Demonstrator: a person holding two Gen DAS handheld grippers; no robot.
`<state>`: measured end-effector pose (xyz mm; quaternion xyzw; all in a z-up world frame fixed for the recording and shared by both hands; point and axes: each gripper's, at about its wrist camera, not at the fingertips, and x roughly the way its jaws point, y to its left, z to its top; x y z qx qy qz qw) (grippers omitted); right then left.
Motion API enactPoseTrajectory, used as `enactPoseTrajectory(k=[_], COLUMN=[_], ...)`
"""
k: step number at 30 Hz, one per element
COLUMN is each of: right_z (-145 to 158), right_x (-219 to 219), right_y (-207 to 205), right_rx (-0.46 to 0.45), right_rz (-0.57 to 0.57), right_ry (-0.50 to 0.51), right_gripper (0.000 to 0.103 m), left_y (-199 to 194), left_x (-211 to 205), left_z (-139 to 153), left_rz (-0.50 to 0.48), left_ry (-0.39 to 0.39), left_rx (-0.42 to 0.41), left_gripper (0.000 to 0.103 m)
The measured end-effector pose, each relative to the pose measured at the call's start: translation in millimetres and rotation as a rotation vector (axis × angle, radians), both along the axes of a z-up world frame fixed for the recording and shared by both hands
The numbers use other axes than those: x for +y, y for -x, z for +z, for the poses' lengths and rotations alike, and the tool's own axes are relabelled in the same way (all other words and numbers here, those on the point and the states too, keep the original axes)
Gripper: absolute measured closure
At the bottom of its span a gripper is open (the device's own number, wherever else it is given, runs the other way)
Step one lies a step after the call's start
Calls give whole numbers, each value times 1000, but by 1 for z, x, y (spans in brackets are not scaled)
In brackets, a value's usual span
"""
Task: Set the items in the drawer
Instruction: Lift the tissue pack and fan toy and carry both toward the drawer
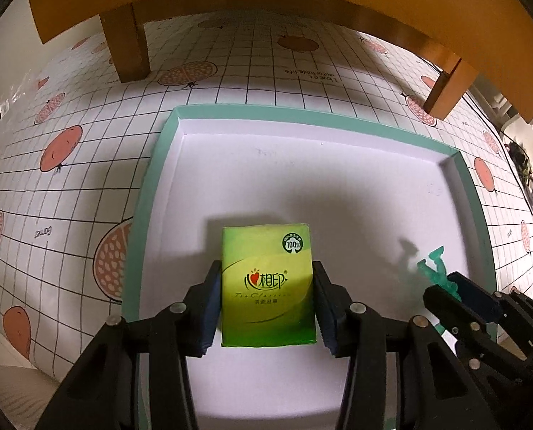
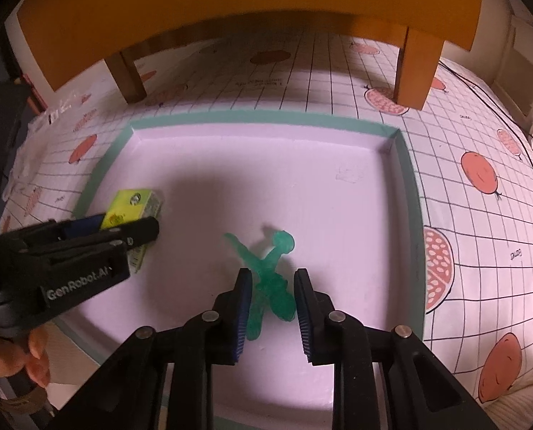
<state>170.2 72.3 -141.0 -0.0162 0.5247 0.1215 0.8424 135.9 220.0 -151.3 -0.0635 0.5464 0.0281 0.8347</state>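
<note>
A green tissue pack (image 1: 268, 283) lies flat on the white floor of a shallow teal-rimmed drawer (image 1: 302, 116), and my left gripper (image 1: 266, 268) is shut on its two long sides. From the right wrist view the same pack (image 2: 133, 204) sits near the drawer's (image 2: 252, 118) left wall, with the left gripper (image 2: 123, 229) over it. A translucent green figurine (image 2: 266, 261) rests on the drawer floor, its lower half between the blue pads of my right gripper (image 2: 271, 276), which is shut on it. The figurine (image 1: 433, 265) and right gripper (image 1: 456, 286) also show at the left view's right edge.
The drawer sits on a grid-patterned cloth (image 1: 69, 186) printed with orange fruit. A wooden stand overhangs the far side, with one leg (image 1: 126, 46) at the left and one leg (image 2: 415, 68) at the right. A person's hand (image 2: 15, 358) holds the left gripper.
</note>
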Motion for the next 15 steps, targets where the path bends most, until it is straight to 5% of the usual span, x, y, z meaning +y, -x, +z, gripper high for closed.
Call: enactPoseTrajectory(k=[15], right_z=[46], right_x=[-19], right_y=[10], right_rx=[-93], right_rz=[-51], right_ry=[-87], right_gripper=[78], left_y=[25], left_x=[-8], left_z=[61], left_rz=[-46], left_ry=[-37], left_rx=[-128], left_gripper=[55])
